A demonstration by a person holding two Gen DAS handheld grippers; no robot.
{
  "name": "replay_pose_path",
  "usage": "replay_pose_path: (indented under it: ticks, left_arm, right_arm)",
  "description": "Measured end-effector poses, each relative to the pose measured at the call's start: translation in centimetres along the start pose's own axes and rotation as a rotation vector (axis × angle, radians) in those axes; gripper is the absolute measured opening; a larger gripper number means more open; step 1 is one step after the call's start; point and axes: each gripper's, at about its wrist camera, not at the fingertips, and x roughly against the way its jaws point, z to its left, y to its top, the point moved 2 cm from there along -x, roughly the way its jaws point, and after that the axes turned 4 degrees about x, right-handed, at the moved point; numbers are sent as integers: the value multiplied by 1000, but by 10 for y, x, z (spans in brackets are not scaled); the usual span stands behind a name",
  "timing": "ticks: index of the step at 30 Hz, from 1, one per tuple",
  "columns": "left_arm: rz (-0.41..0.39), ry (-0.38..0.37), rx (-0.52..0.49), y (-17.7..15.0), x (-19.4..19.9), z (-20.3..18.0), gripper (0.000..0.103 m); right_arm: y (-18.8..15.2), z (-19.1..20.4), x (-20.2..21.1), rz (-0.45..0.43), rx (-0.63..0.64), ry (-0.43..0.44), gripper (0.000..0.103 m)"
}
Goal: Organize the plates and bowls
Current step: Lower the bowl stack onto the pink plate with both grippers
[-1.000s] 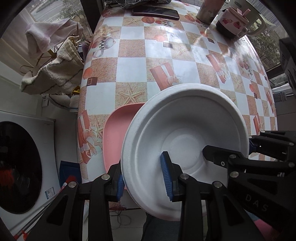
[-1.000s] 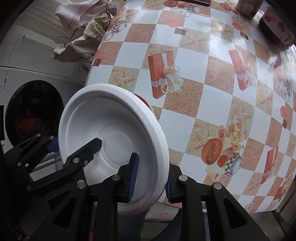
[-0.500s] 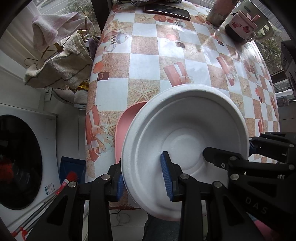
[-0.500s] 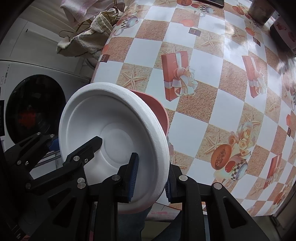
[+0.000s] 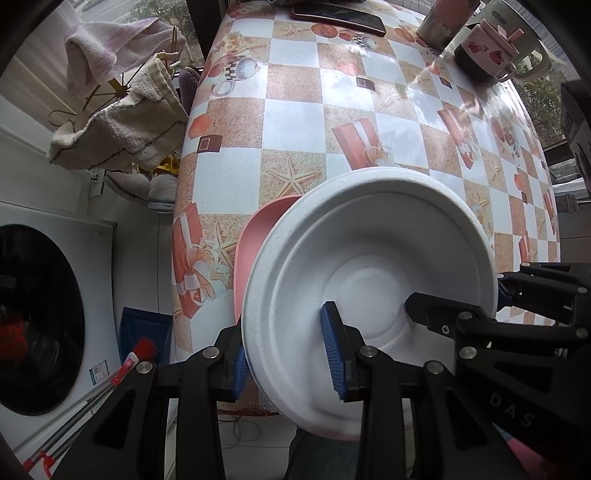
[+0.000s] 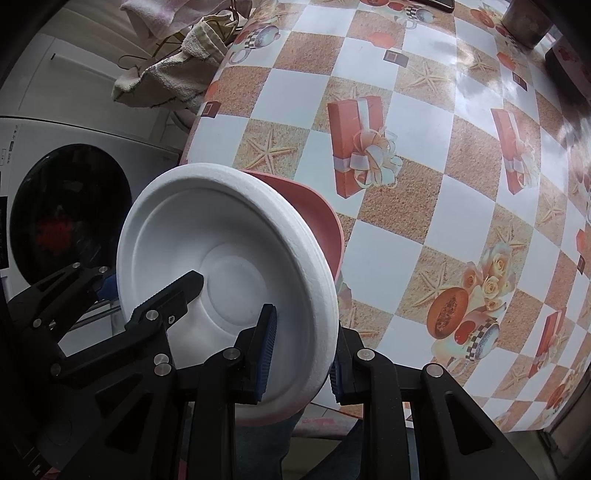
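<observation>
White bowl [image 5: 369, 266] was stacked inside a pink bowl [image 5: 258, 243], so nesting of these two looked done. The stack was held tilted in the air over the near edge of the table [image 5: 295, 122], not set down. Whether it touched the table could not be told.

Left gripper [image 5: 288, 354] was clamped on the left rim of the stack: one blue pad inside the white bowl, the other outside. Right gripper [image 6: 301, 354] was clamped on the opposite rim the same way. Both jaws were narrow, holding the bowls.

Judged left to do: the stack had to be placed on the table or at its storage spot, and released. No other plates or bowls were seen loose on the table.

Further out, a mug [image 5: 491, 48], a phone [image 5: 336, 16] and a metal cup [image 6: 528, 22] stood at the far end. A washing machine [image 6: 70, 206] and hung towels [image 5: 122, 125] were beside the table.
</observation>
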Motion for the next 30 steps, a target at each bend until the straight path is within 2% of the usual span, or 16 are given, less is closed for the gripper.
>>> replay_pose_path:
  ticks: [30]
  left_arm:
    - [15,4,18,-3,-5,6,37]
  right_arm:
    - [2,7,-11,17,19,-2,28]
